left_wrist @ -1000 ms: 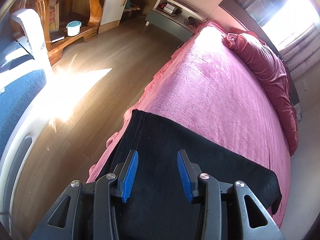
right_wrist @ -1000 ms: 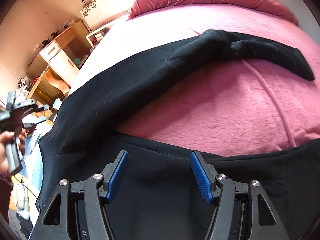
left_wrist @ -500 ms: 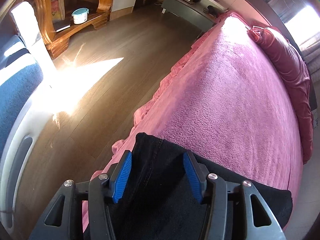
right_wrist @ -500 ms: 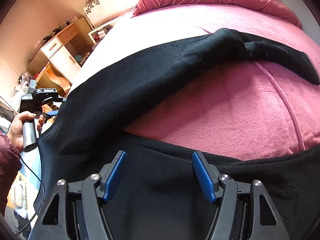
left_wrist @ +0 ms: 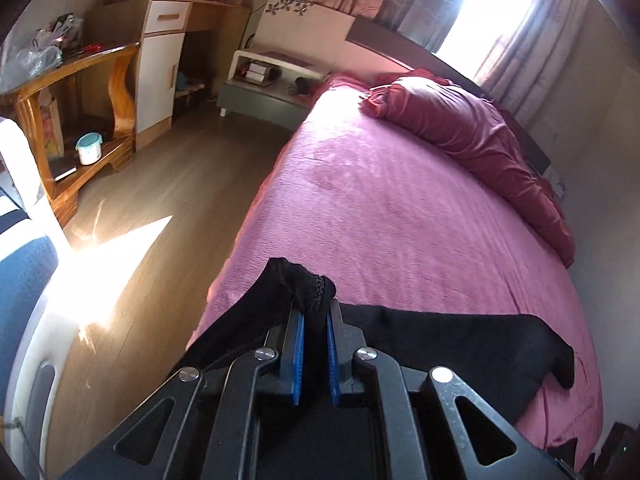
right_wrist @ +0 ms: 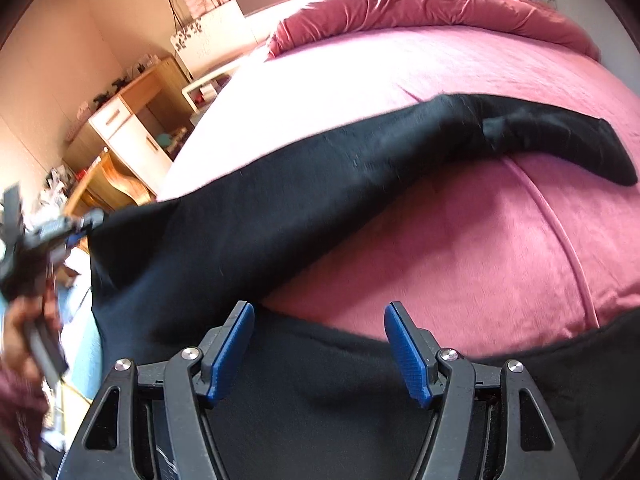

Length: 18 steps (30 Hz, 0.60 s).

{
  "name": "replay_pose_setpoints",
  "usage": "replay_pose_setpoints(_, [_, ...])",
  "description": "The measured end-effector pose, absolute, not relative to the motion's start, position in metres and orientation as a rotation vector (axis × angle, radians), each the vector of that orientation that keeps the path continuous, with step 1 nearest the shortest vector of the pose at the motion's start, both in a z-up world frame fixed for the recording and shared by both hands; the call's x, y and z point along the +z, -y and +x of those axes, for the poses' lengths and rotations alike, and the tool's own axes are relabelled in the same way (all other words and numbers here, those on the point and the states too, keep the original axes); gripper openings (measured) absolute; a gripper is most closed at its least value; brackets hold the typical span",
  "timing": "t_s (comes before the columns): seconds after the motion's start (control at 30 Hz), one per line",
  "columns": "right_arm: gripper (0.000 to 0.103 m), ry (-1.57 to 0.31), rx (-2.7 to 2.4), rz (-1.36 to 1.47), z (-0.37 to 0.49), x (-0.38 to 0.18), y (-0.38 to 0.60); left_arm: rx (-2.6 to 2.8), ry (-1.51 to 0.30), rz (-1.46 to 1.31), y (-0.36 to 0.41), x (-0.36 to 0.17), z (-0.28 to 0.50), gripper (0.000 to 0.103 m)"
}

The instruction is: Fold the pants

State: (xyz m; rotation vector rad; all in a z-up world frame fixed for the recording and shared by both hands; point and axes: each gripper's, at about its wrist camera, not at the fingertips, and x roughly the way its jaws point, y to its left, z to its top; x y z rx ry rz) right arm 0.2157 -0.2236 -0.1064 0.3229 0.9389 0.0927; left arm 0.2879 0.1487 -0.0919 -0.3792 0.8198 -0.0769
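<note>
Black pants (right_wrist: 280,208) lie spread on a pink bed (right_wrist: 500,248). One leg runs to the far right and ends in a foot-shaped tip (right_wrist: 600,152). My left gripper (left_wrist: 315,320) is shut on a bunched corner of the pants (left_wrist: 308,284) and lifts it off the bed's left edge. It also shows in the right wrist view (right_wrist: 76,228), blurred, at the far left. My right gripper (right_wrist: 319,320) is open over the near part of the pants (right_wrist: 320,392), which passes under its fingers.
A dark red duvet (left_wrist: 472,136) lies bunched along the head of the bed. Left of the bed are a wooden floor (left_wrist: 160,208), a wooden shelf unit (left_wrist: 72,120), a white cabinet (left_wrist: 160,68) and a low bedside stand (left_wrist: 264,88).
My left gripper has closed on the edge of the pants and lifted it, tilting upward. The pants have pulled taut toward the left. My right gripper has stayed open over the cloth.
</note>
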Motion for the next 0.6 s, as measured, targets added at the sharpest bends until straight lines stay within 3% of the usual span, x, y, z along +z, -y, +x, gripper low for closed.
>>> replay_pose_setpoints(0.3, [0.059, -0.966, 0.094, 0.393, 0.28, -0.104, 0.225, -0.201, -0.746, -0.333, -0.127, -0.066, 0.225, 0.009])
replay_pose_setpoints(0.6, [0.056, -0.981, 0.094, 0.544, 0.34, -0.098, 0.236, -0.284, -0.687, -0.324, -0.128, -0.047, 0.177, 0.009])
